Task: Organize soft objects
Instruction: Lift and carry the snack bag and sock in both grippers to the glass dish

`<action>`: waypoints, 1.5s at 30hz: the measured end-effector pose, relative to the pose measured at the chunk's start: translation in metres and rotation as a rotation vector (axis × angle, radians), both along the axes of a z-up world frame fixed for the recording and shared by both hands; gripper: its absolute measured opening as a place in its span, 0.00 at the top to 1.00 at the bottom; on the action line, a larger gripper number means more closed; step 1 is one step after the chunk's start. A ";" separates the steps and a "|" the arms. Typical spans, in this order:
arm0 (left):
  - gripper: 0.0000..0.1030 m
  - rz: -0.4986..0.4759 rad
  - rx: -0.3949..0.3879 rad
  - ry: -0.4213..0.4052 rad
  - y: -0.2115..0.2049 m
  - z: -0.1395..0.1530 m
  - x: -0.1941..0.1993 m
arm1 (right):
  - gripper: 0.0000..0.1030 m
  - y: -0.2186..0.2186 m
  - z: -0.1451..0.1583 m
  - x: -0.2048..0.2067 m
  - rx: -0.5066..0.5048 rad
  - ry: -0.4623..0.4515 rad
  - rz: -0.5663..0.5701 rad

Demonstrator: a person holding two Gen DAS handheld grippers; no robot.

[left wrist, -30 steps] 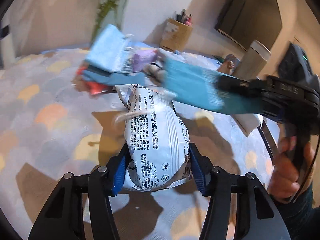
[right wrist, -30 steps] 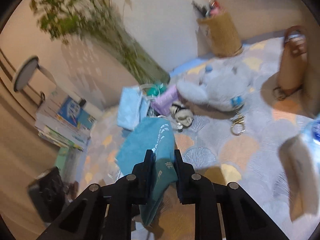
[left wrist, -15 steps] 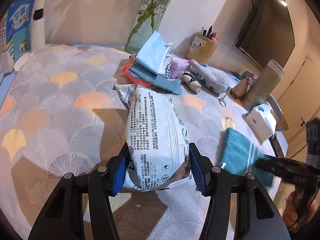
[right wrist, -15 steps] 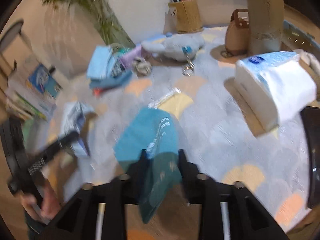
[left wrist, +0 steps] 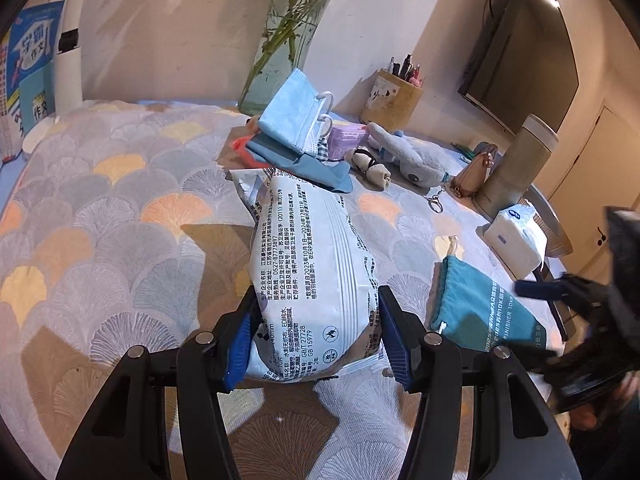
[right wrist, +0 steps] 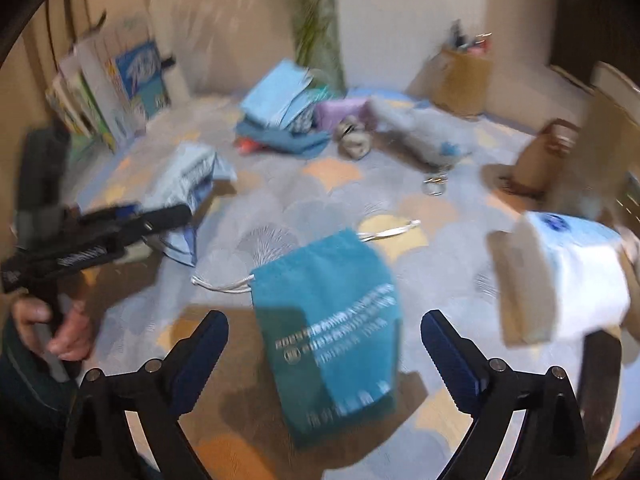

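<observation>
A white wipes pack (left wrist: 316, 272) with black print stands on the patterned tablecloth (left wrist: 120, 240), and my left gripper (left wrist: 316, 336) is shut on its sides. It shows blurred at the left of the right wrist view as the wipes pack (right wrist: 188, 176). The teal drawstring pouch (right wrist: 332, 320) lies flat on the cloth between the fingers of my right gripper (right wrist: 324, 320), whose jaws are opening wide; the pads do not touch it. In the left wrist view the pouch (left wrist: 480, 312) lies right of the pack. Blue face masks (left wrist: 292, 120), a purple pack (left wrist: 348, 140) and a grey plush shark (left wrist: 416, 156) are grouped at the back.
A glass vase (left wrist: 292, 40) and a pen holder (left wrist: 394, 100) stand by the far wall. At the right are a brown pouch (left wrist: 472, 176), a tall flask (left wrist: 516, 172) and a white tissue pack (left wrist: 516, 240). Books (left wrist: 28, 72) lean at the left edge.
My right gripper carried the teal pouch from over the back pile down to the near right of the table and opened, leaving it on the cloth. The left gripper kept its hold on the pack.
</observation>
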State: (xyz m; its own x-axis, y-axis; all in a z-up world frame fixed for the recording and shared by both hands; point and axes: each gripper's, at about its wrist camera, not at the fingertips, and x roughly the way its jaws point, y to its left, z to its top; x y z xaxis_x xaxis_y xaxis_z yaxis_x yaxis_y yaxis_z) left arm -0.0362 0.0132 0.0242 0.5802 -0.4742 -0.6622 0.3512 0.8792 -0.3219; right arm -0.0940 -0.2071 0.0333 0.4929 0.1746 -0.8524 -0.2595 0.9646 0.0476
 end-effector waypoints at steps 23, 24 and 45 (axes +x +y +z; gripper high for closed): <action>0.48 0.020 0.062 -0.037 -0.009 0.007 -0.008 | 0.83 0.003 -0.018 -0.011 0.065 -0.073 -0.100; 0.48 0.014 0.052 -0.042 -0.011 0.011 -0.012 | 0.84 0.000 -0.014 -0.013 0.084 -0.078 -0.108; 0.48 -0.239 -0.047 -0.252 -0.148 0.167 -0.040 | 0.84 -0.115 0.143 -0.066 0.170 -0.414 -0.338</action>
